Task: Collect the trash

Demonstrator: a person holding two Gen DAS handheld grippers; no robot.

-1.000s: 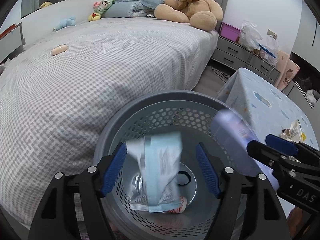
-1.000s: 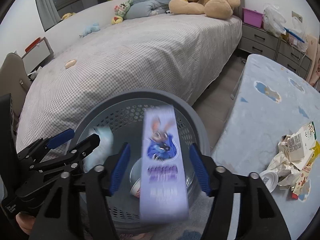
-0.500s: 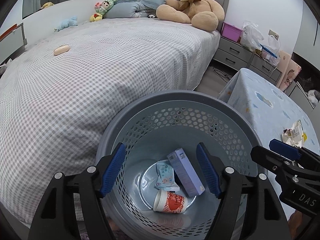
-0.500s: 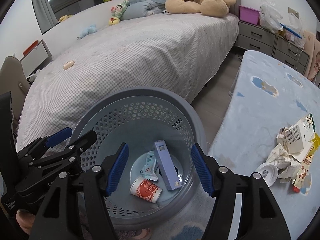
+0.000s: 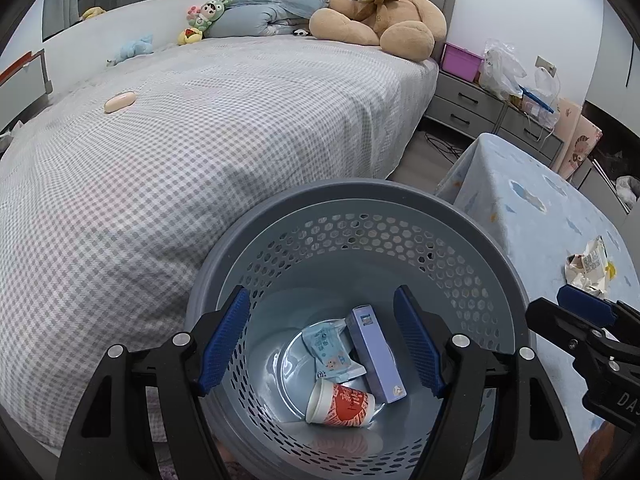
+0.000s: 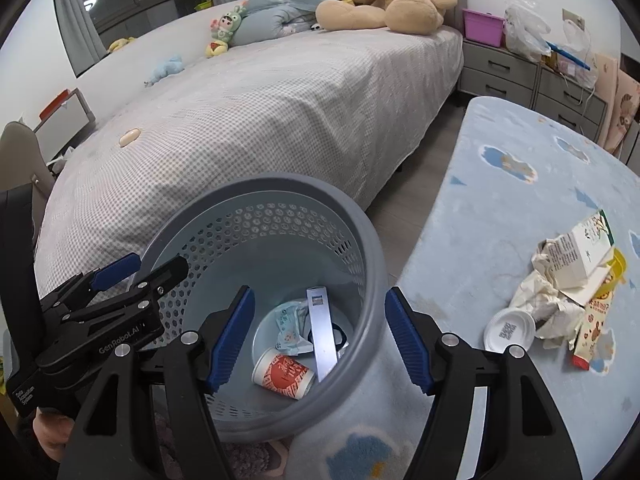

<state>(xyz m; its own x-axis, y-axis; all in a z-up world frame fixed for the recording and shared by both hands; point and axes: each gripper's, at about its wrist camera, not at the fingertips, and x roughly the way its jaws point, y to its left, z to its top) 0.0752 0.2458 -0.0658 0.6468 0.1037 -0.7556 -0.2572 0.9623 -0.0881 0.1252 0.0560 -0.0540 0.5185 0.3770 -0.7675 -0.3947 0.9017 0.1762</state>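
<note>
A grey perforated trash basket stands between the bed and the table. Inside lie a purple box, a light blue wrapper and a red and white paper cup. My left gripper is open and empty above the basket; it also shows in the right wrist view. My right gripper is open and empty above the basket's right rim; it also shows in the left wrist view. More trash lies on the table: a crumpled carton and paper pile and a white lid.
A bed with a checked grey cover lies to the left, with a teddy bear and small toys at its head. A table with a light blue cloth is to the right. Grey drawers with bags stand behind.
The blue wrapper and the purple box dropped from between the open fingers into the basket and now lie still on its bottom. Both grippers hold nothing; the right one has shifted right.
</note>
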